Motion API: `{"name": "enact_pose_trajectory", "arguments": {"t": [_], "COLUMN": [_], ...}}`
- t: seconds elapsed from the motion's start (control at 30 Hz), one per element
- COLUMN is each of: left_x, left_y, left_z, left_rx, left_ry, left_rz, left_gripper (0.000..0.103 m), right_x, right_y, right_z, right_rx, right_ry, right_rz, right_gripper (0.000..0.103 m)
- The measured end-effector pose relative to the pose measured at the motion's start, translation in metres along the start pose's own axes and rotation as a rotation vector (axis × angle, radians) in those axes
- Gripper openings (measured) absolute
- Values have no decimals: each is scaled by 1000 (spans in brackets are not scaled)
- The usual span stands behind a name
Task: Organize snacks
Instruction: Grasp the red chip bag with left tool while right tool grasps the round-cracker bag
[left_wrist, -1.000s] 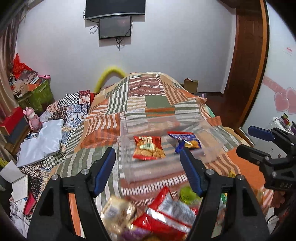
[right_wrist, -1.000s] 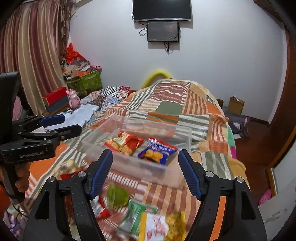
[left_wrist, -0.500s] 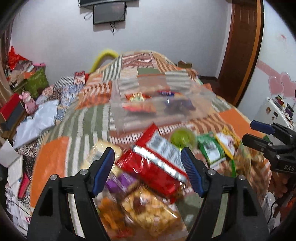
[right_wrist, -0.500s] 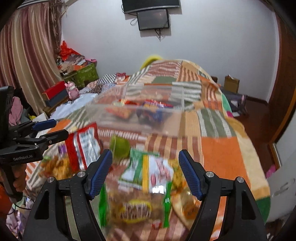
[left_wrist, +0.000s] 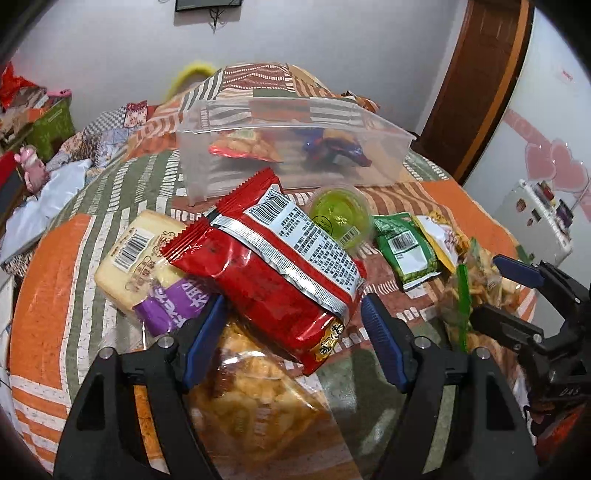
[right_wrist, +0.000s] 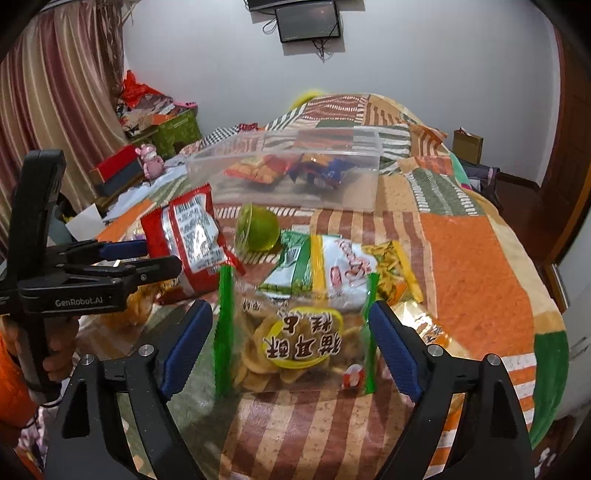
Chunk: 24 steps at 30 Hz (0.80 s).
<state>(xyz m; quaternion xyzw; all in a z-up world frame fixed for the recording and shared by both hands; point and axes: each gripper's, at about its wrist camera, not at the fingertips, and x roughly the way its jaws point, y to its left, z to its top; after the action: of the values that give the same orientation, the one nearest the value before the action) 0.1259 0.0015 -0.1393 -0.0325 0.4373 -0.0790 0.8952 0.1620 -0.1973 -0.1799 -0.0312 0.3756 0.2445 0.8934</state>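
Note:
A clear plastic bin (left_wrist: 384, 147) (right_wrist: 295, 192) stands on the bed with an orange-red packet and a blue packet inside. My left gripper (left_wrist: 293, 343) (right_wrist: 159, 256) is open and straddles the near end of a red snack bag (left_wrist: 280, 266) (right_wrist: 192, 236), which lies over a clear bag of crackers (left_wrist: 255, 402). My right gripper (right_wrist: 291, 349) (left_wrist: 487, 288) has its jaws opening around a clear chip bag with green edges (right_wrist: 295, 343); the pads stand just outside it. A green jelly cup (left_wrist: 340, 218) (right_wrist: 256, 229) sits in front of the bin.
A wrapped cake with a purple label (left_wrist: 147, 251) lies left of the red bag. A green packet (left_wrist: 404, 251) and white and yellow packets (right_wrist: 343, 266) lie by the cup. The patchwork bedspread (right_wrist: 472, 266) drops off at the right edge. Clutter and boxes (right_wrist: 162, 125) stand left of the bed.
Both grippers have come down and tilted toward the near pile of snacks. The bin now sits higher and farther in both views. The right jaws have widened.

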Motion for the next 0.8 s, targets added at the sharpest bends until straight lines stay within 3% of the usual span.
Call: {"name": "enact_pose_trajectory", "arguments": {"t": [0.17,0.43,0.53,0.63,0.8], "left_x": [8,21,26,30,39], "left_y": [-7,-10,-10,-11,-21], "left_z": [3,16,23,30,37], "left_rx": [23,6,-15,-38,-25], "left_ry": [5,17,30,45,47], "left_rz": [16,-10,-29,-49,-28], "left_gripper": [74,74,74,78,85], "right_x": [4,9,6,2,1], "right_y": [2,-5,-5,-7,-13], "right_z": [-4,-9,-9,-7,-7], "right_rx": [-4,44,41,48,66], "right_ry": [3,10,-2,-16,-20], "right_rz": [-13,44,50,40,60], "right_gripper": [92,94,88,72,66]}}
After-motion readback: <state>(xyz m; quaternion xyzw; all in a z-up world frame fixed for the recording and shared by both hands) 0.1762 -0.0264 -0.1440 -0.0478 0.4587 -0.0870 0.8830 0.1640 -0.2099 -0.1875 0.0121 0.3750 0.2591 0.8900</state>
